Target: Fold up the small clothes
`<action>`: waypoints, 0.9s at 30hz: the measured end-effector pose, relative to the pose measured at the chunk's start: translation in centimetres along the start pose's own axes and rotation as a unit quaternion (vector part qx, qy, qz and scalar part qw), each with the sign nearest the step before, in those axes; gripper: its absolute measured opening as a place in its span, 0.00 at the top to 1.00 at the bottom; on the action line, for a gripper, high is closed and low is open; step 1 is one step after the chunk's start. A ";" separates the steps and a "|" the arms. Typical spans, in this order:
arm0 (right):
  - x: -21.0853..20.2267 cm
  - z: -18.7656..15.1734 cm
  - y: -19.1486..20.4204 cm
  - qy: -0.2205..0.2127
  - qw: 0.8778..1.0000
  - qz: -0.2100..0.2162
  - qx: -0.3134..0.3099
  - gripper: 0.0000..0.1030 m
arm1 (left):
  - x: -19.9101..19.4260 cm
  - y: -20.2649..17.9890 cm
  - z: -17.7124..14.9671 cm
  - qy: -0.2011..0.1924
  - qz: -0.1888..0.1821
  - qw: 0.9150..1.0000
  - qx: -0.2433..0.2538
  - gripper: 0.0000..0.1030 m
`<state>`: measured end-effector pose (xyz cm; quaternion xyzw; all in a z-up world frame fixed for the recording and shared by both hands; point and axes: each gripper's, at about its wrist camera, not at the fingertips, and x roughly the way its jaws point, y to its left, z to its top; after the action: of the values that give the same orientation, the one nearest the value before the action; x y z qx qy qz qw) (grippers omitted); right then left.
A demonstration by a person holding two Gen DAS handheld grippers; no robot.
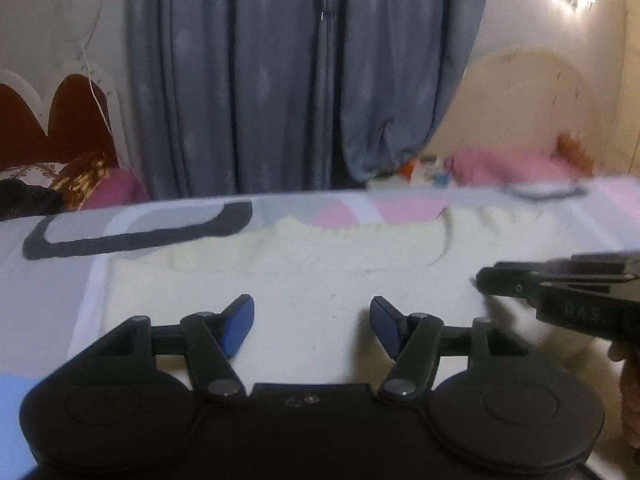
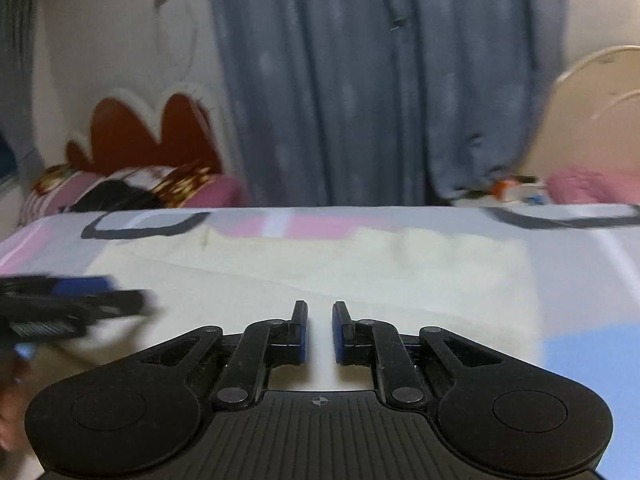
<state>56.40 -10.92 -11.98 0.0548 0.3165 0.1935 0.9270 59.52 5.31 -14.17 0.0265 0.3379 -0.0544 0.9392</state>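
Note:
A cream-white small garment (image 1: 304, 280) lies spread flat on the bed; it also shows in the right wrist view (image 2: 360, 272). My left gripper (image 1: 312, 324) is open wide and empty, low over the garment's near part. My right gripper (image 2: 320, 332) hovers over the garment's near edge, jaws a narrow gap apart with nothing between them. The right gripper shows at the right of the left wrist view (image 1: 560, 288), and the left one, blurred, at the left of the right wrist view (image 2: 72, 308).
The bed sheet (image 1: 168, 224) has pink, grey and blue patches. Blue-grey curtains (image 1: 304, 80) hang behind. A red headboard (image 1: 56, 120) with pillows stands far left, and another bed with pink bedding (image 1: 508, 164) far right.

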 end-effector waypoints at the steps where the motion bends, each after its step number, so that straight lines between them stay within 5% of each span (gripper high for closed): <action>1: 0.8 0.0 0.1 0.006 1.000 0.003 -0.005 0.88 | 0.9 0.8 -0.2 0.004 -0.001 1.000 -0.003 0.35; 7: -0.7 0.8 -4.6 -0.022 0.999 -0.032 0.010 0.88 | -0.4 7.4 0.4 -0.042 0.003 0.997 -0.063 0.36; 11: 1.3 1.2 -9.6 0.010 0.995 -0.095 0.037 0.89 | 2.4 9.7 0.3 -0.001 -0.012 0.997 -0.076 0.35; 13: 1.0 1.3 -11.5 0.009 0.995 -0.076 0.056 0.89 | 2.0 9.8 0.3 -0.003 -0.010 0.997 -0.074 0.36; 15: -0.3 1.5 -11.0 0.003 0.995 -0.093 0.041 0.88 | 0.2 8.7 0.4 -0.018 0.007 0.997 -0.075 0.36; 16: -1.3 1.5 -10.5 -0.006 0.996 -0.085 0.039 0.88 | -0.7 7.7 0.2 -0.032 -0.012 0.997 -0.076 0.36; 21: -2.7 0.1 -3.8 -0.006 1.000 -0.001 0.006 0.88 | -1.9 -0.8 -0.9 -0.039 -0.062 0.997 -0.013 0.36; 27: -3.8 -3.9 -1.6 0.022 0.998 -0.023 -0.056 0.88 | -3.6 -1.3 -5.3 -0.023 -0.011 0.999 0.029 0.34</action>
<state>51.78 -13.94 -13.31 -0.0092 0.3262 0.1905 0.9259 53.28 4.77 -15.95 0.0491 0.3146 -0.0748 0.9450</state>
